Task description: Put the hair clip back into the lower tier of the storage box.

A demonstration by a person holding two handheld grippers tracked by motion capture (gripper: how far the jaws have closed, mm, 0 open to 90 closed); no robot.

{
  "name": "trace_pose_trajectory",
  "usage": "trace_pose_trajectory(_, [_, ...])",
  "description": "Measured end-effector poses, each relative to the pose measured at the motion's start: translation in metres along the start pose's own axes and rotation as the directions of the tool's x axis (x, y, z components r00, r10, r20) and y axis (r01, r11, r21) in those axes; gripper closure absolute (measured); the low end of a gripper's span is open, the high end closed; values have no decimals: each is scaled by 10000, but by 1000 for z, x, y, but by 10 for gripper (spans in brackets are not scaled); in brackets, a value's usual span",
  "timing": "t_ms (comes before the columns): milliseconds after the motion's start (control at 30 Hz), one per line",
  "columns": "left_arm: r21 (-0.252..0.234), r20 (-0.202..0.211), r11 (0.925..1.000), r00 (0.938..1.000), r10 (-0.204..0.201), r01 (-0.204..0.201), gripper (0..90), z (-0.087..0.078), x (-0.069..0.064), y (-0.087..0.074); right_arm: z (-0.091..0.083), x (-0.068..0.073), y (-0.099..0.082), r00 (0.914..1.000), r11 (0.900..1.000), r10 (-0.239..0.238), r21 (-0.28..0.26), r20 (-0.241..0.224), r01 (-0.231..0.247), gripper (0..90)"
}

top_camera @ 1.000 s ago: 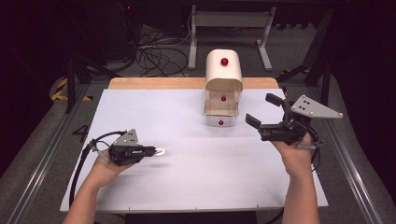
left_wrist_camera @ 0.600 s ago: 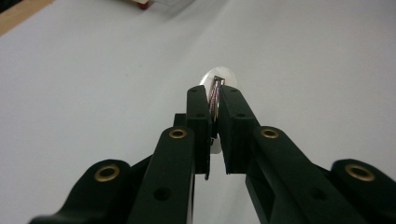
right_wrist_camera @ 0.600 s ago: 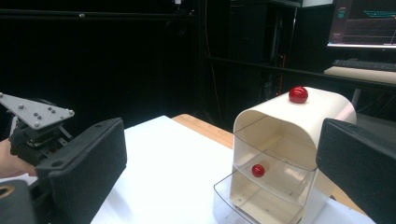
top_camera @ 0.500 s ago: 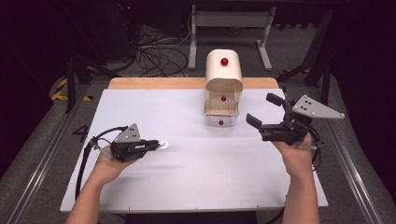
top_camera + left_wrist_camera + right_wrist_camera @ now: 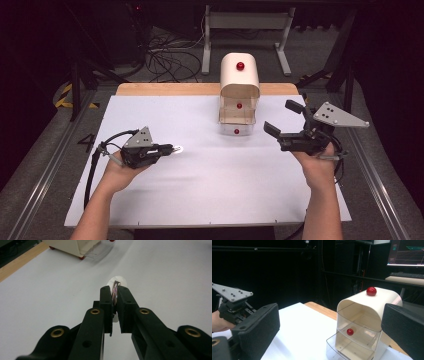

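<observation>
A cream drawer cabinet [image 5: 240,85] with red knobs stands at the table's far middle, its clear bottom drawer [image 5: 236,129] pulled out. My left gripper [image 5: 170,149] lies low over the white table, left of centre, shut on a small thin white disc [image 5: 177,148]. In the left gripper view the disc [image 5: 115,286] stands on edge between the tips of my left gripper [image 5: 115,291]. My right gripper [image 5: 281,117] hovers open to the right of the cabinet, nothing in it. The right gripper view shows my right gripper [image 5: 332,322] wide apart, facing the cabinet [image 5: 367,317] and its open drawer [image 5: 344,347].
The white table sheet [image 5: 210,190] ends on a wooden strip [image 5: 165,89] at the far edge. Dark floor, cables and a metal stand [image 5: 245,22] lie beyond the table. In the right gripper view, the left hand and its gripper [image 5: 232,305] appear far left.
My left gripper has moved a little away from the person, still holding the disc. The right gripper has barely moved and stays open.
</observation>
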State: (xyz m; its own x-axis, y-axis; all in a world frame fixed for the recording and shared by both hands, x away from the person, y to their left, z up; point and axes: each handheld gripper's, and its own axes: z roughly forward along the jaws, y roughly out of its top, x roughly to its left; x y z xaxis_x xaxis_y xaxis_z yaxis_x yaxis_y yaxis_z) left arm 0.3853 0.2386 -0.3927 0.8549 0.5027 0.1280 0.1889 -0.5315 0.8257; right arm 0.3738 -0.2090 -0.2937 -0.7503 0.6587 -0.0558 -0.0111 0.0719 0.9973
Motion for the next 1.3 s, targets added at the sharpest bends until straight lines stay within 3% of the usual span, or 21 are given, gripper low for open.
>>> trace_pose_trajectory(333, [-87,5,9999,9999,140,-140,835,5,0,15,-1,-1,0,10000,9999,44,-120,-68,-45,26])
trace_pose_trajectory(1300, [-639,-102,9979,9999,-56,50,835,22,5,46,-6,-3,2,9999,9993,139,-335,-90,-142,28])
